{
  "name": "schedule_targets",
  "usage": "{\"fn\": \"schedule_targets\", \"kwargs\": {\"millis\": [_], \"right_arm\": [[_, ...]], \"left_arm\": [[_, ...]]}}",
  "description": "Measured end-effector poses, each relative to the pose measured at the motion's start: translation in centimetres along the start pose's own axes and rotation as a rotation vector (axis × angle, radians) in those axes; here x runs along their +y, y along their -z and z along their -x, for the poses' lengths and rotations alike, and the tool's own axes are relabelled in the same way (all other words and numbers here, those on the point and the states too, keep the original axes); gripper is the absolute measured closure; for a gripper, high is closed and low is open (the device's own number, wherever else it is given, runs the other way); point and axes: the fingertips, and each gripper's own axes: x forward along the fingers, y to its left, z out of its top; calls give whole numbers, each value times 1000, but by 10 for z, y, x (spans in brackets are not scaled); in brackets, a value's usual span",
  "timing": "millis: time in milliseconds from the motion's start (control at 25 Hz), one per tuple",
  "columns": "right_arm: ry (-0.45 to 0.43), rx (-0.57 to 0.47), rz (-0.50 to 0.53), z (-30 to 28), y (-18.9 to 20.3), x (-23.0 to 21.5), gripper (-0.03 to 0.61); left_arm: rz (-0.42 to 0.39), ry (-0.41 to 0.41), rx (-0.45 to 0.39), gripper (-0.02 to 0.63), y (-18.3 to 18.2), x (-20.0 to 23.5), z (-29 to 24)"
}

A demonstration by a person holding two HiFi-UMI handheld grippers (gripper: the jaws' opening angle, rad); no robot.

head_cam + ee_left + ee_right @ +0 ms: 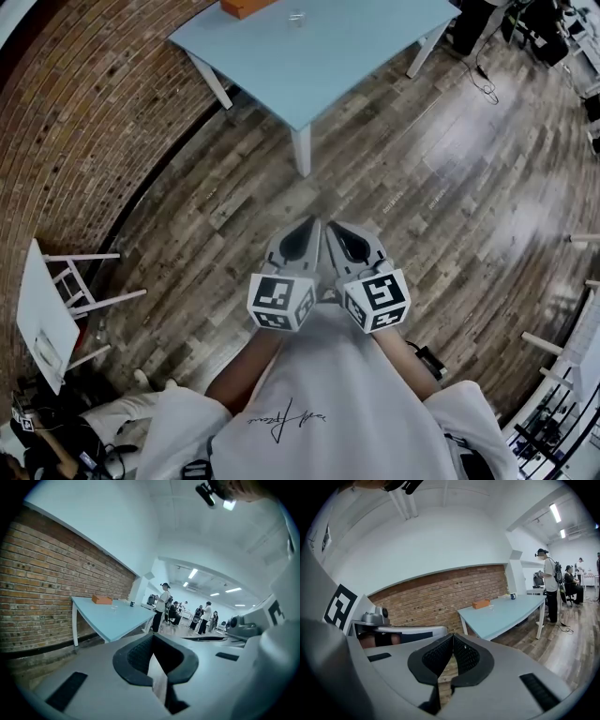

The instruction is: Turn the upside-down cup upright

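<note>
A small clear cup [296, 16] stands far off on the light blue table [319, 70]; it is too small to tell which way up it is. The same cup shows faintly in the left gripper view [112, 605] and the right gripper view [491, 607]. My left gripper [305, 225] and right gripper [336, 228] are held side by side over the wooden floor, well short of the table. The left gripper [152, 637] has its pads together with nothing held. The right gripper [453, 636] is shut and empty too.
An orange box [246, 6] lies on the table near the cup, and a small dark cup [513, 596] sits at the far end. A brick wall [84, 103] runs along the left. A white chair [56, 300] stands at left. People [164, 604] stand beyond the table.
</note>
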Motion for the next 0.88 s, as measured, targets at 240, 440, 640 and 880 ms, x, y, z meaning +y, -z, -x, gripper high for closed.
{"fn": "schedule_targets", "kwargs": {"millis": [240, 440, 640, 880], "right_arm": [[1, -14, 12, -31, -19, 5, 558], [2, -24, 28, -52, -36, 6, 557], [12, -15, 54, -74, -50, 7, 558], [6, -32, 80, -98, -61, 13, 558]], "left_arm": [[-10, -4, -7, 606, -17, 34, -9], [-25, 25, -15, 606, -31, 47, -19], [-21, 34, -42, 606, -46, 60, -27], [-16, 16, -66, 606, -59, 83, -32]]}}
